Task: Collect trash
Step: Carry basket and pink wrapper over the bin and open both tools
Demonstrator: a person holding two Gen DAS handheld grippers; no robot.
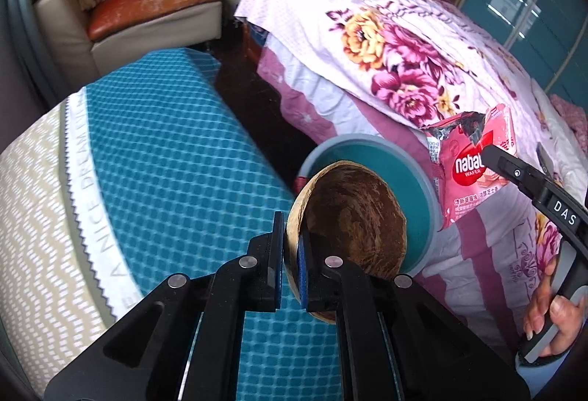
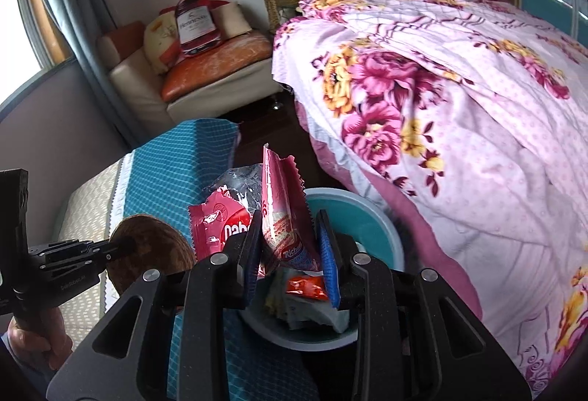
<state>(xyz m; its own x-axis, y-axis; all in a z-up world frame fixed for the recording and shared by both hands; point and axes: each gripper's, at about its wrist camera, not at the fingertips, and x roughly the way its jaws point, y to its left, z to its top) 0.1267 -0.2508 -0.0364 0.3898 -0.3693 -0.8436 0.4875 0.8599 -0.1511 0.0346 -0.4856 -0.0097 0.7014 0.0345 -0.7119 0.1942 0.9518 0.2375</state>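
Note:
My left gripper [image 1: 291, 228] is shut on the rim of a brown coconut shell half [image 1: 352, 217], held over the near edge of a round teal bin [image 1: 415, 188]. The right wrist view shows that left gripper [image 2: 128, 245] and the shell [image 2: 154, 246] at the lower left. My right gripper [image 2: 290, 217] is shut on crumpled pink wafer wrappers [image 2: 283, 210], directly above the bin [image 2: 367, 213]. An orange-red wrapper [image 2: 307, 287] and other scraps lie inside it. From the left wrist view, the right gripper [image 1: 485, 151] carries the pink wrapper [image 1: 466, 177] beside the bin.
A bed with a floral quilt [image 1: 404, 52] crowds the bin's right side. A blue-and-cream quilted mattress [image 1: 165, 162] lies on its left. A strip of dark floor [image 1: 257, 107] runs back to a cream armchair [image 1: 147, 8] piled with bags. A person's hand [image 1: 551, 320] grips the right handle.

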